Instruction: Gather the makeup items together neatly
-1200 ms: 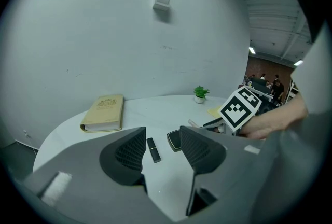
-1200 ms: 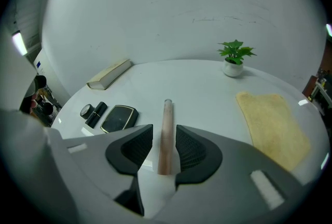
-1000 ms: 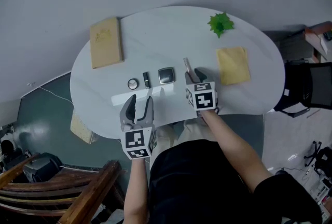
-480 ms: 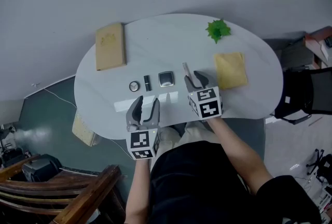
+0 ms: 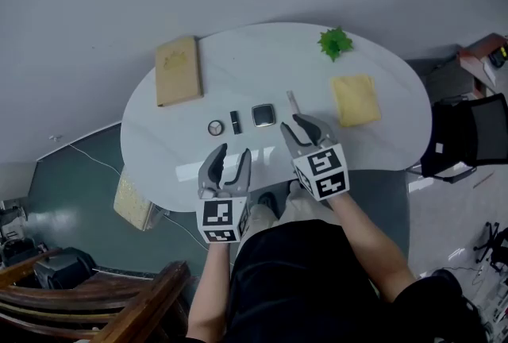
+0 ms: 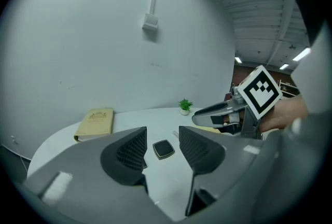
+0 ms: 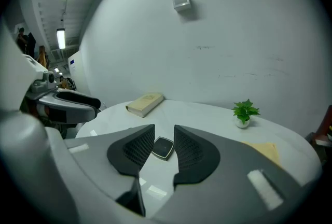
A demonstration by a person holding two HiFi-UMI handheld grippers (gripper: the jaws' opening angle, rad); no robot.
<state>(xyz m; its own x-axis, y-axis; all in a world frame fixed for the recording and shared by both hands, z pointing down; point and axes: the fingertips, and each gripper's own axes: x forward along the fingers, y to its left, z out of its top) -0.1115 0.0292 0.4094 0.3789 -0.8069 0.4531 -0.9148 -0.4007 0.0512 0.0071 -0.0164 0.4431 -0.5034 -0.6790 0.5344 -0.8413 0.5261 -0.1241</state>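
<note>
The left hand-held gripper (image 5: 231, 156) hangs over the near edge of the white oval tabletop (image 5: 381, 151), forearm straight out from the body and jaws pointing away toward the row of makeup. Its jaws stand fairly wide and are closing, with nothing pressed between them. The right hand-held gripper (image 5: 299, 127) reaches a little further in, angled slightly leftward. Its jaws are narrower and also closing on nothing. In its own view the square compact (image 5: 263, 114) lies flat on the tabletop beyond the tips, seen through the gap. The makeup sits in a loose line across the middle: a round compact (image 5: 215, 127), a black lipstick (image 5: 235, 121), the square compact and a slim pale stick (image 5: 291, 101), each apart from its neighbour. The stick lies just beside the right gripper's tips. A bare strip of tabletop runs between this line and the near rim. A tan book (image 5: 178, 70) lies well off to the far left, a yellow cloth (image 5: 355, 99) sits near the right gripper, and a small green plant (image 5: 335, 42) stands by the far edge.
</note>
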